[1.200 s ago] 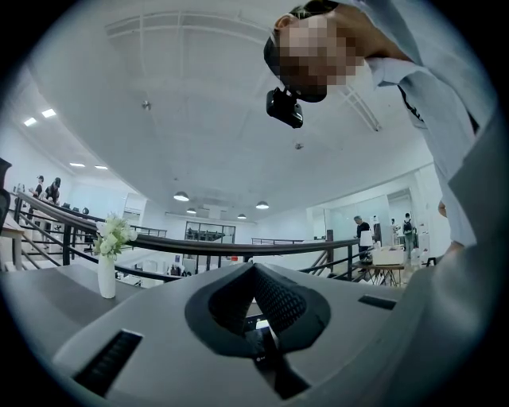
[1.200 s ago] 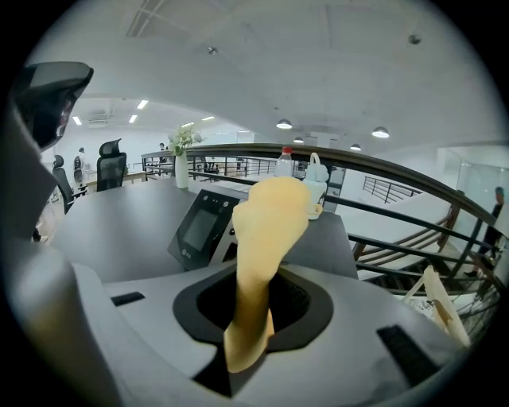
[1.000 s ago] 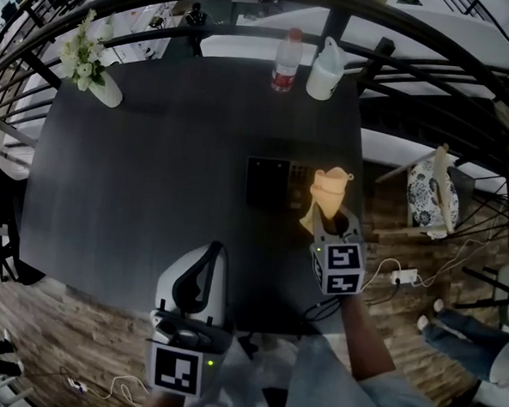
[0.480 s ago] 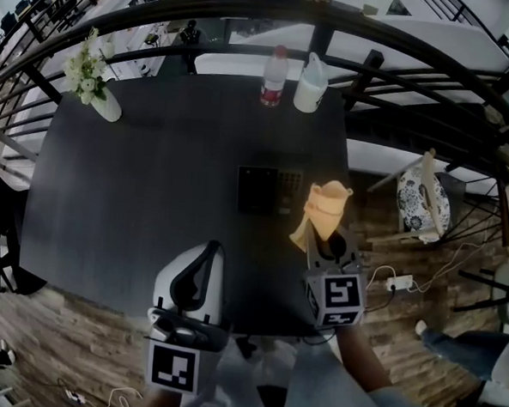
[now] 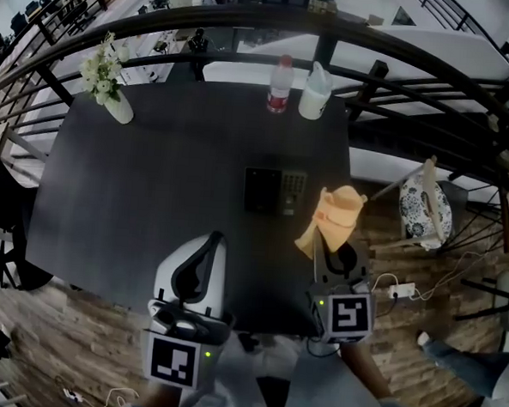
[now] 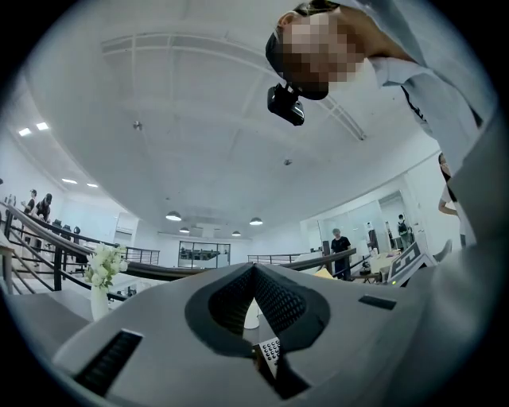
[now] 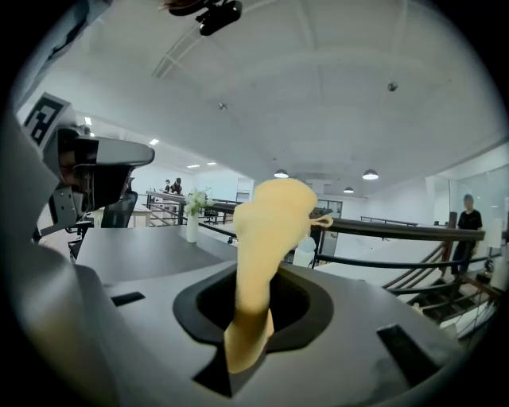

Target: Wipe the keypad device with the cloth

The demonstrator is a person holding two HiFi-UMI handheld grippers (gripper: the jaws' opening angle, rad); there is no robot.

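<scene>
Clamped tight between the jaws of the right gripper (image 7: 248, 346): one fold of the yellow-orange cloth (image 7: 266, 230), with the rest standing up past the fingertips in a loose, crumpled bunch. Pressed together at the tips and holding nothing: the jaws of the left gripper (image 6: 254, 274), with a sliver of the keypad device (image 6: 270, 350) and its rows of small pale keys showing through the slit below. In the head view, keypad device flat on the dark table (image 5: 153, 175), right of centre, just left of the cloth and slightly farther away, not touching it (a strip of bare tabletop between the two). Well apart from the left gripper, held low over the table's near edge. Against the picture from a second ago: cloth no longer overlapping the device's right end, right gripper drawn back nearer and a little to the right, left gripper much where it was. At the table's far edge, a clear bottle (image 5: 280, 84) with a red label, its print too small to read, just beside a white jug (image 5: 315, 92). At the far left corner, a white vase (image 5: 116, 106) of pale flowers. On the marker cubes (image 5: 348, 314) at the near ends of both grippers, black-and-white square patterns only.
</scene>
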